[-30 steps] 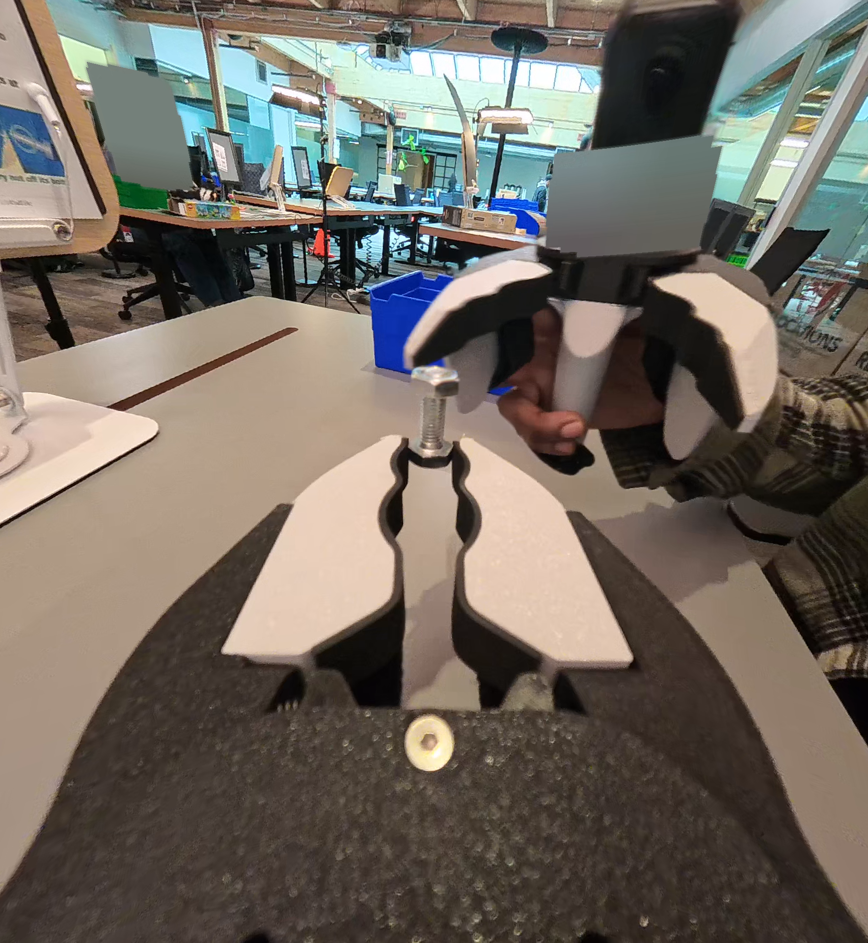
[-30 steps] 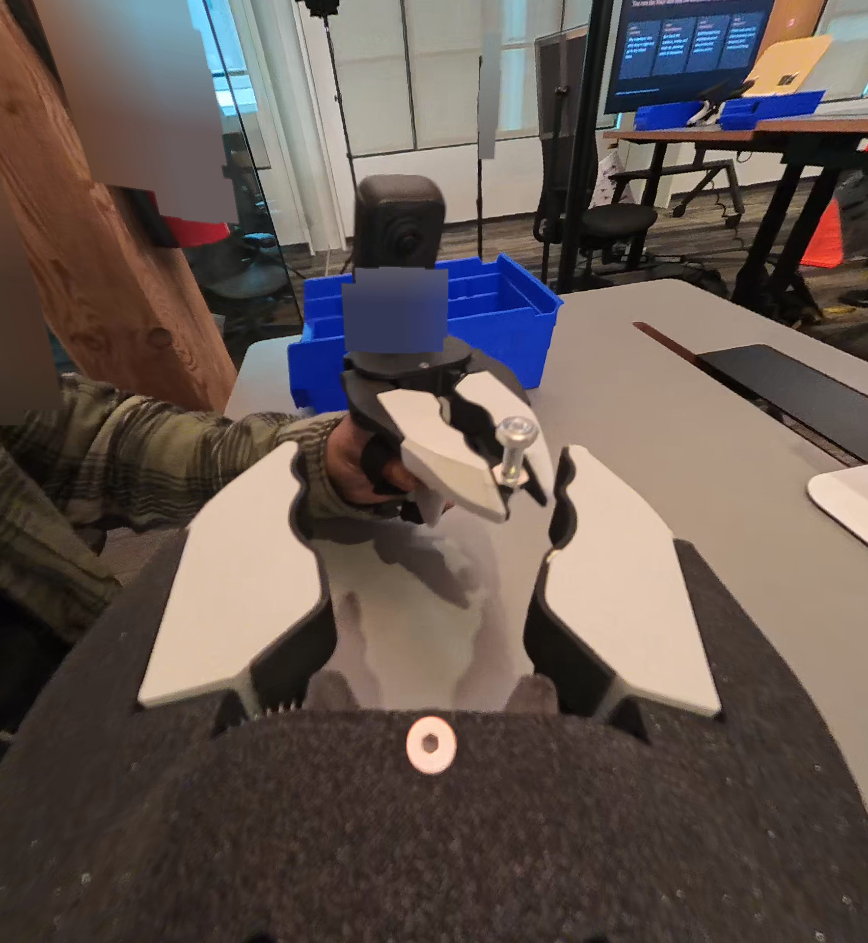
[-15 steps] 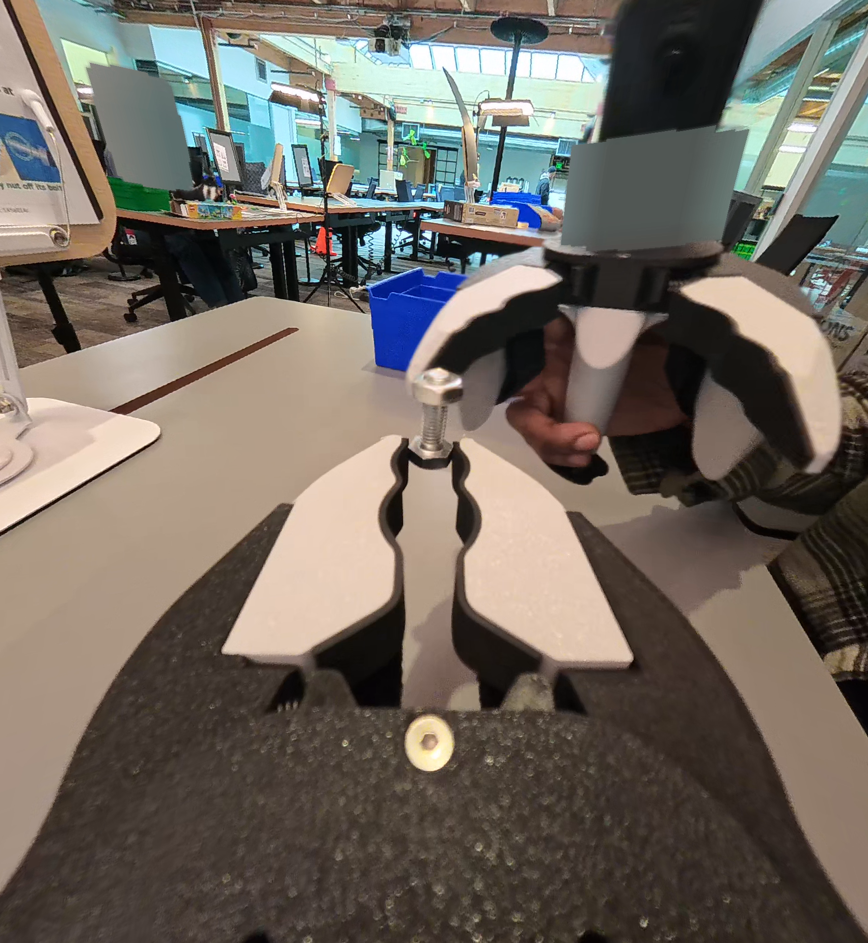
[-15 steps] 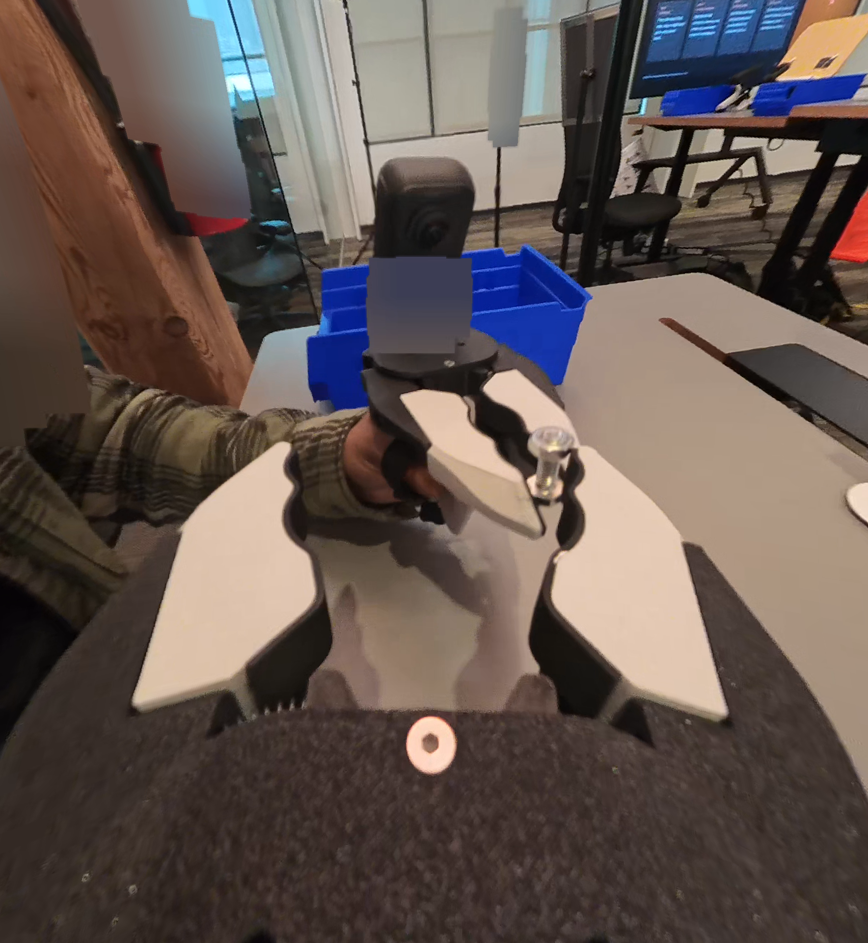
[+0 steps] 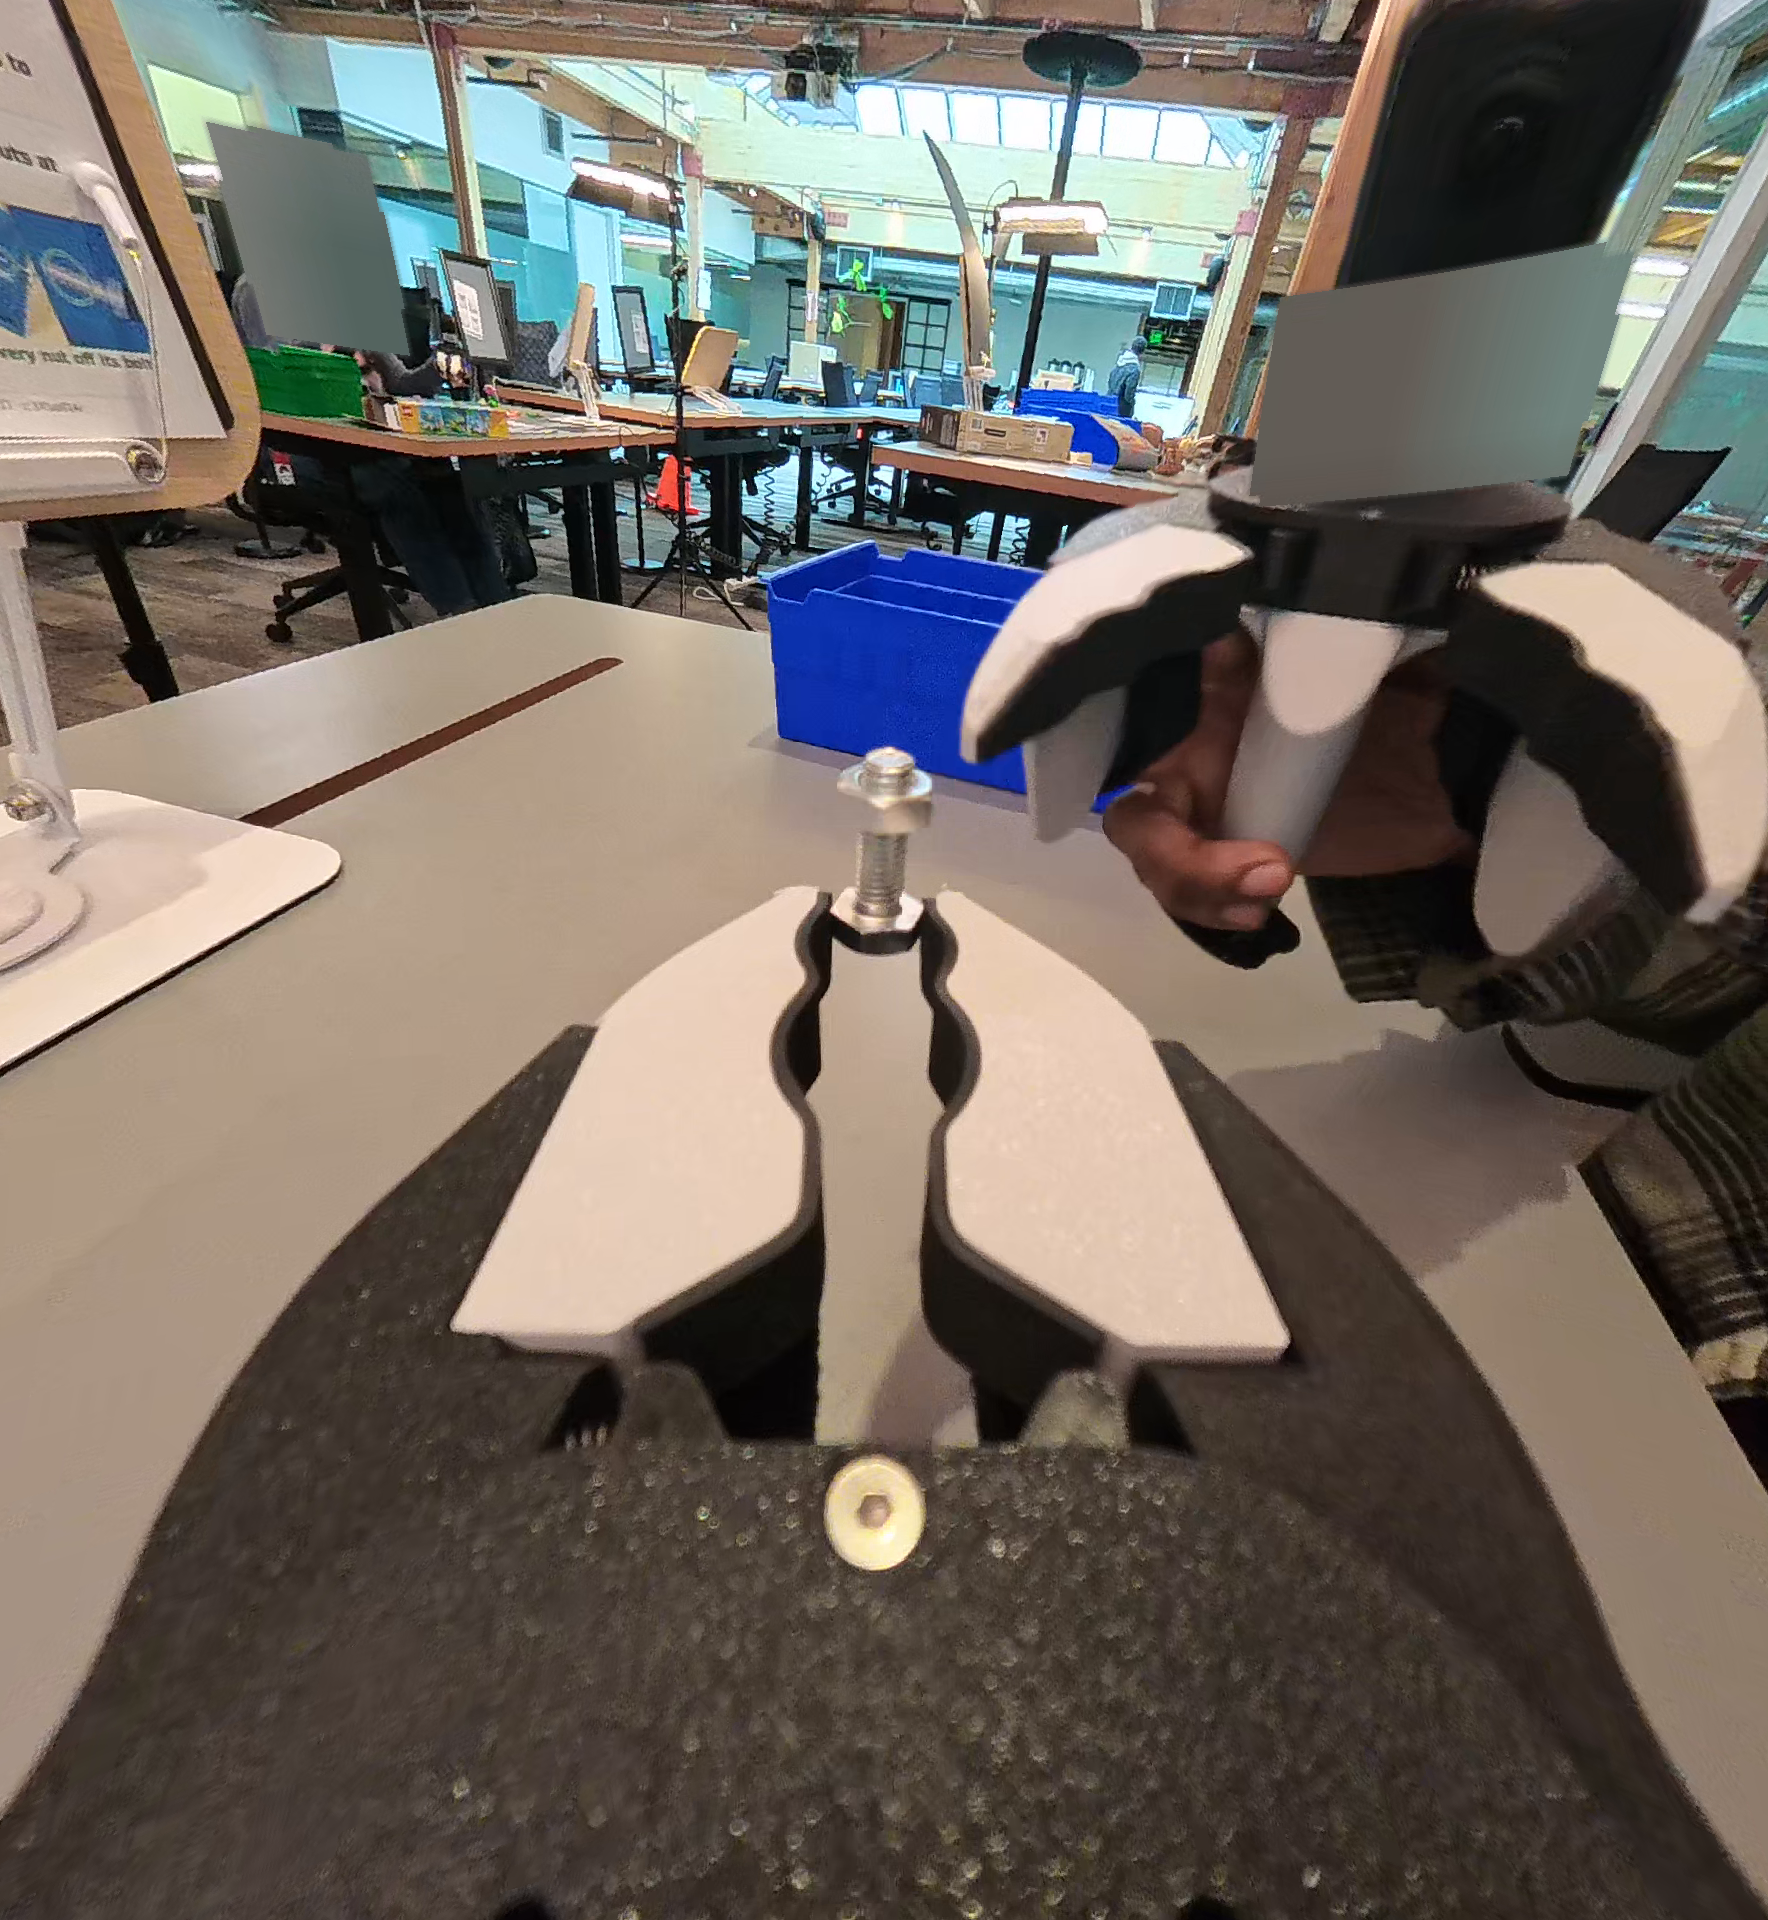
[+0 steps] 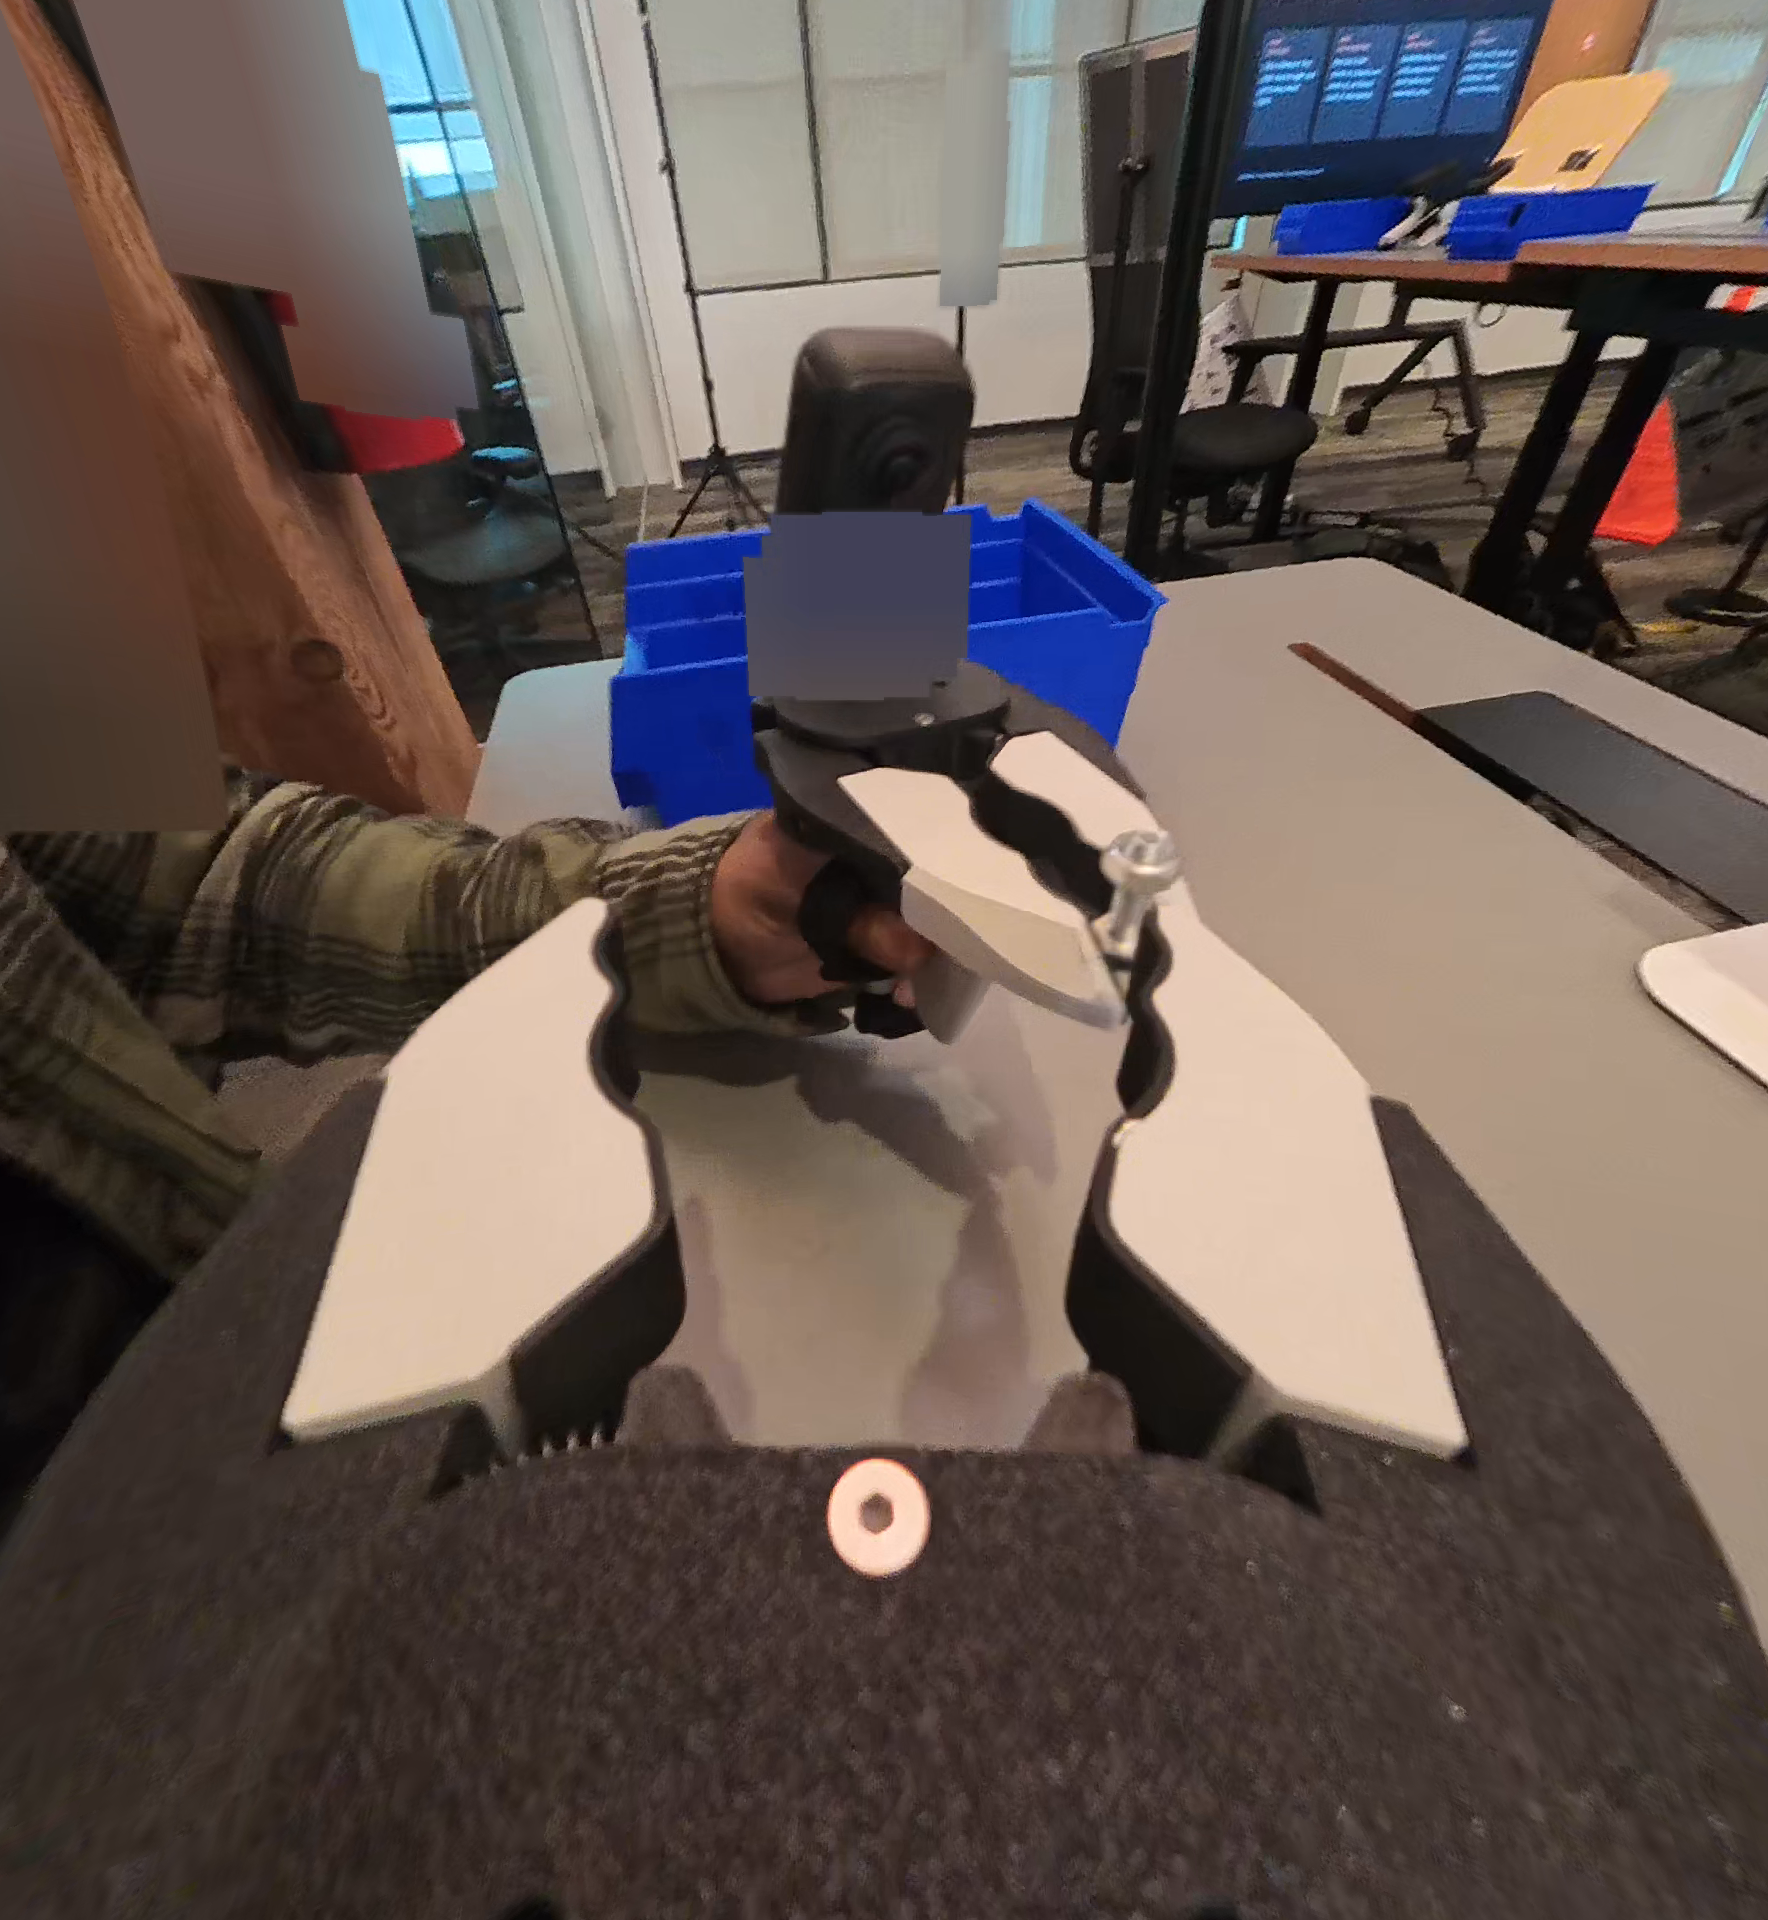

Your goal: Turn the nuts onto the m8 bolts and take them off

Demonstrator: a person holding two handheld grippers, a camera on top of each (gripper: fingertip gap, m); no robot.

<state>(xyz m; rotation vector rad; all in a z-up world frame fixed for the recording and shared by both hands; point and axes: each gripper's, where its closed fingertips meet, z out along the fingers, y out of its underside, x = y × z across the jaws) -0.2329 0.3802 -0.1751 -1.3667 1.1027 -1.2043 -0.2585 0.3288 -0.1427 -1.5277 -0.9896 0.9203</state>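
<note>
My left gripper [image 5: 876,914] is shut on the hex head of a silver bolt [image 5: 878,868] and holds it upright above the grey table [image 5: 444,935]. A silver nut [image 5: 885,798] sits near the top of the thread, with the bolt's end just above it. My right gripper [image 5: 1285,831] is open and empty, to the right of the nut and clear of it. In the right wrist view its own fingers [image 6: 506,1143] stand wide apart around my left gripper [image 6: 1098,977]. The bolt [image 6: 1124,914] and nut [image 6: 1138,857] are by the right finger's tip.
A blue bin [image 5: 880,665] stands behind the bolt and also shows in the right wrist view [image 6: 1056,623]. A white stand base [image 5: 132,904] with a sign board lies at the left. A dark mat [image 6: 1638,790] lies at the right. A person's plaid sleeves [image 5: 1742,1143] cross the table's edge.
My right gripper, whose finger was beside the nut, has drawn away to the right and stays open. My left gripper keeps its hold on the bolt.
</note>
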